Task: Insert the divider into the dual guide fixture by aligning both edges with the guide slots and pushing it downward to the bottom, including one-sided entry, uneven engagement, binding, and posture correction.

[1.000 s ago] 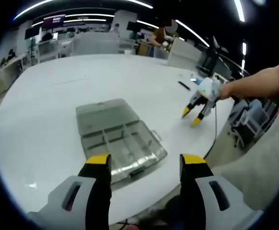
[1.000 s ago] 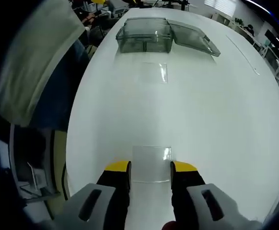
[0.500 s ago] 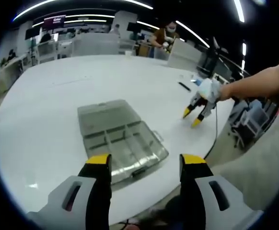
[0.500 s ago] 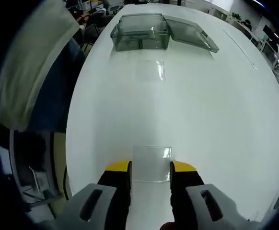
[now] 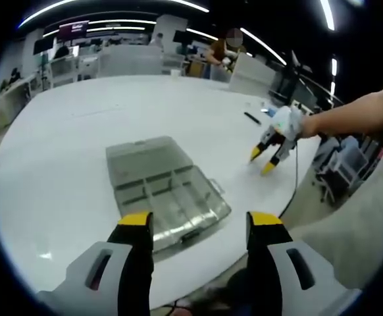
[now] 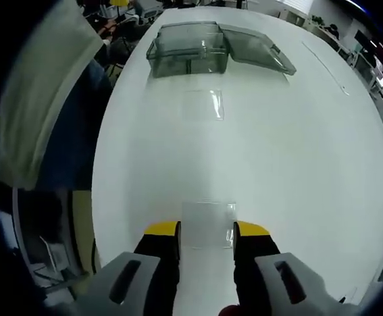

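Right gripper view: the right gripper (image 6: 206, 230) has its yellow-tipped jaws set narrowly apart, with a clear divider (image 6: 207, 224) lying flat on the white table (image 6: 297, 171) between and just beyond the tips; contact cannot be determined. A second clear divider (image 6: 203, 105) lies farther on, near the open fixture box (image 6: 188, 49).

Left gripper view: the left gripper (image 5: 200, 220) has its jaws spread wide with nothing between them, over the box's near edge.
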